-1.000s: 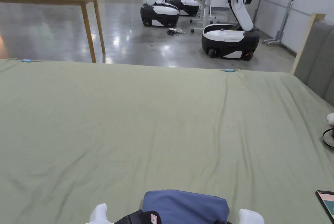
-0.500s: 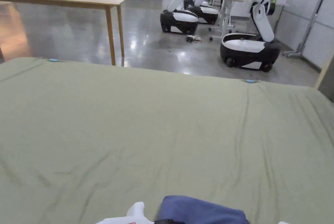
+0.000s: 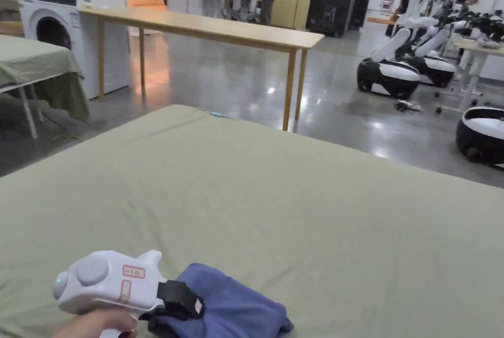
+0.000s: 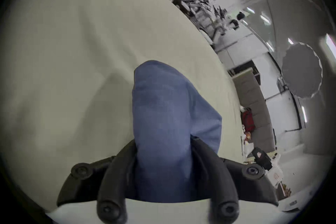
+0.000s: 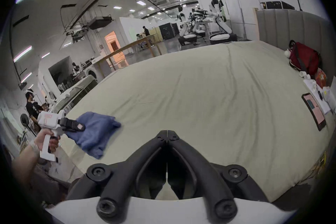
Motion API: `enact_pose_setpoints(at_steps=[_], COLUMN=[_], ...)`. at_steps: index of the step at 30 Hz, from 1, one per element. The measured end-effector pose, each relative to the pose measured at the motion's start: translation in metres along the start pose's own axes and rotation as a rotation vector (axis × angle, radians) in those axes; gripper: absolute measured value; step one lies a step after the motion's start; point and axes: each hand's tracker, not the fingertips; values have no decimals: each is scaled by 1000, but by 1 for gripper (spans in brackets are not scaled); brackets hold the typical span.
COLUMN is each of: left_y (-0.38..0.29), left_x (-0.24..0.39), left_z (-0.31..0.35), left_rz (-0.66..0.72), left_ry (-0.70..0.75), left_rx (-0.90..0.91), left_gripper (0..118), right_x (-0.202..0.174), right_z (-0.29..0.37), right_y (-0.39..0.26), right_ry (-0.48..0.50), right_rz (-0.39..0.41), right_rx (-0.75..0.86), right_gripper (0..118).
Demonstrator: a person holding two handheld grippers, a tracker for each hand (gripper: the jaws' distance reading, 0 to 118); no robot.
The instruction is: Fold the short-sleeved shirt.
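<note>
the folded blue short-sleeved shirt (image 3: 231,304), which lay flat on the green sheet (image 3: 275,206) between both grippers a second ago, is now bunched in the left gripper (image 3: 172,310) alone, near the sheet's near left edge. in the left gripper view both black jaws press on the thick bundle of cloth (image 4: 163,128). from the right gripper view the shirt (image 5: 94,134) hangs off that gripper (image 5: 72,127), seemingly lifted clear of the bed, though blur makes that uncertain. the right gripper (image 5: 166,134) has let go and its jaws meet at the tips, holding nothing, above bare sheet. folding looks finished; this reads as carrying the bundle away. the shirt's lower edge is cut off in the head view, and the held hand (image 3: 93,325) is only partly visible.
</note>
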Motion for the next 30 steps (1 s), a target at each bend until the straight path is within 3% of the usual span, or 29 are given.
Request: enact_pose_setpoints(at_steps=[3, 8, 13, 14, 16, 17, 24, 26, 27, 28, 29, 30], left_y=[34, 67, 63, 62, 61, 61, 51, 42, 35, 28, 18, 7], left_x=[-40, -94, -96, -96, -95, -95, -63, -35, -17, 4, 29, 56], left_z=[30, 63, 55, 55, 62, 70, 138, 143, 142, 139, 133, 125], left_rz=[-39, 15, 2, 1, -20, -26, -41, -108, -153, -211, -276, -339], left_ry=[95, 170, 168, 165, 183, 185, 285, 362, 382, 414, 437, 469], left_rx=[28, 52, 63, 68, 75, 83, 255, 274, 268, 281, 306, 331], left_gripper=[30, 30, 30, 40, 83, 98, 99, 93, 78, 54, 18, 15], right_x=[-15, -28, -34, -35, -35, -36, -27, -24, -22, -19, -16, -13], right_z=[-8, -12, -15, -15, -14, -11, 10, 20, 24, 31, 37, 42], right_y=[0, 1, 7, 8, 8, 9, 9, 11, 13, 18, 22, 29], right_ry=[11, 14, 8, 8, 12, 13, 45, 53, 52, 48, 40, 31], right_rz=[33, 68, 98, 99, 99, 101, 85, 87, 94, 109, 124, 136], right_rx=[-14, -25, -25, -26, -26, -23, 13, 33, 46, 64, 84, 101], right_gripper=[3, 3, 3, 3, 3, 3, 3, 3, 3, 3, 3, 3])
